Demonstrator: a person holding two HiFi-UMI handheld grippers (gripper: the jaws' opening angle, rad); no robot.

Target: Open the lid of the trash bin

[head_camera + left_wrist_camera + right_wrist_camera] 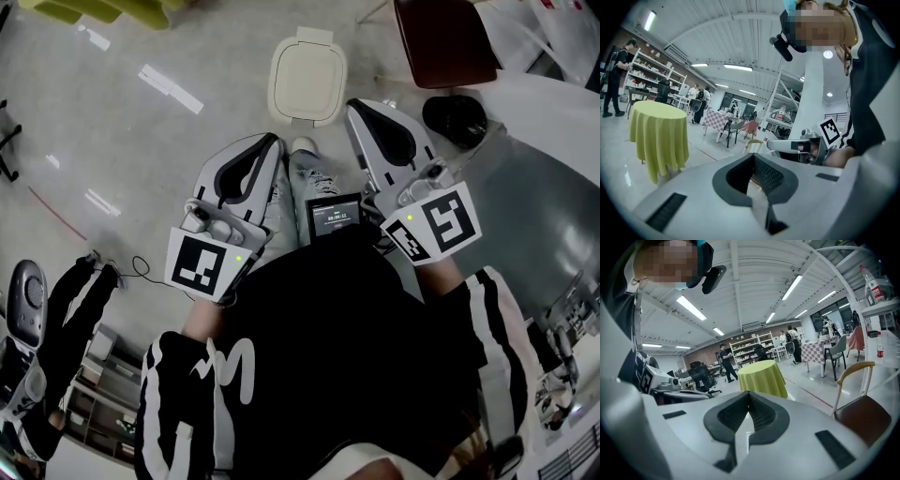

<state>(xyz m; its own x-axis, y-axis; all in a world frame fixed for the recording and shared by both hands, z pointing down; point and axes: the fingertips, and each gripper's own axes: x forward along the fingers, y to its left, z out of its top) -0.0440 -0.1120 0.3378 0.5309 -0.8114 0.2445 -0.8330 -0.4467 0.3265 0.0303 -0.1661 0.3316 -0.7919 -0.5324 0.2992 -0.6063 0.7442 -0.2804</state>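
Note:
The trash bin (307,77) stands on the floor ahead of my feet, its cream rounded-square lid down. In the head view both grippers are held close to the body, short of the bin. The left gripper (274,142) points toward the bin's near left side and the right gripper (353,106) ends just right of the bin; neither touches it. Both are shut with nothing between the jaws. The left gripper (752,156) and the right gripper (749,394) look out across the room, and the bin does not show in either gripper view.
A chair with a brown seat (442,37) stands right of the bin, with a black round object (455,118) near it. A table with a yellow-green cloth (658,133) stands to the left. My shoes (314,176) are between the grippers. People and shelves (750,348) are far off.

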